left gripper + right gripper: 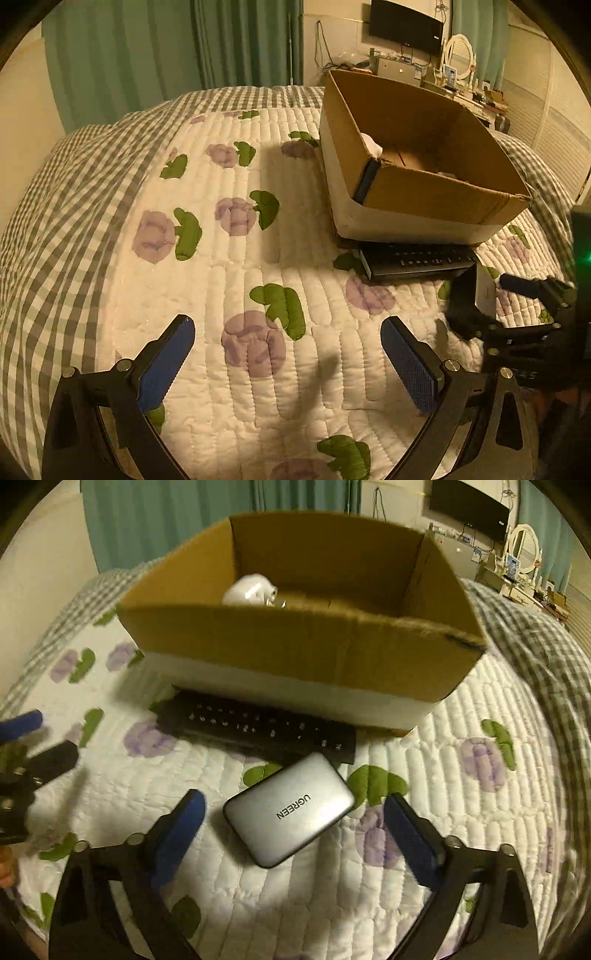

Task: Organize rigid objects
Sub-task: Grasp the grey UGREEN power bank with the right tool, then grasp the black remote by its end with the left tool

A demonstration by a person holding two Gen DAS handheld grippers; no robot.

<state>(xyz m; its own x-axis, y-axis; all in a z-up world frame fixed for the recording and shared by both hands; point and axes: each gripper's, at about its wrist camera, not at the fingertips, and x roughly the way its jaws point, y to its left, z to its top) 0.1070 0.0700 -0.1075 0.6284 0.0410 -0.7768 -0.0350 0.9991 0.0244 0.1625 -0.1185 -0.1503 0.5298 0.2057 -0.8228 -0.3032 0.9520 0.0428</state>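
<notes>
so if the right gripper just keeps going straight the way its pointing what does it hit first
Most likely the silver UGREEN device, lying on the quilt between the open fingers of the right gripper. Beyond it come the black keyboard and cardboard box, though depth is uncertain.

The cardboard box [295, 646] hides part of the keyboard [258, 727]; its white object [251, 590] is unidentifiable.

"UGREEN" is printed in dark letters on the silver rounded device [288, 809], lower centre of the right wrist view; nothing else is legible.
</notes>
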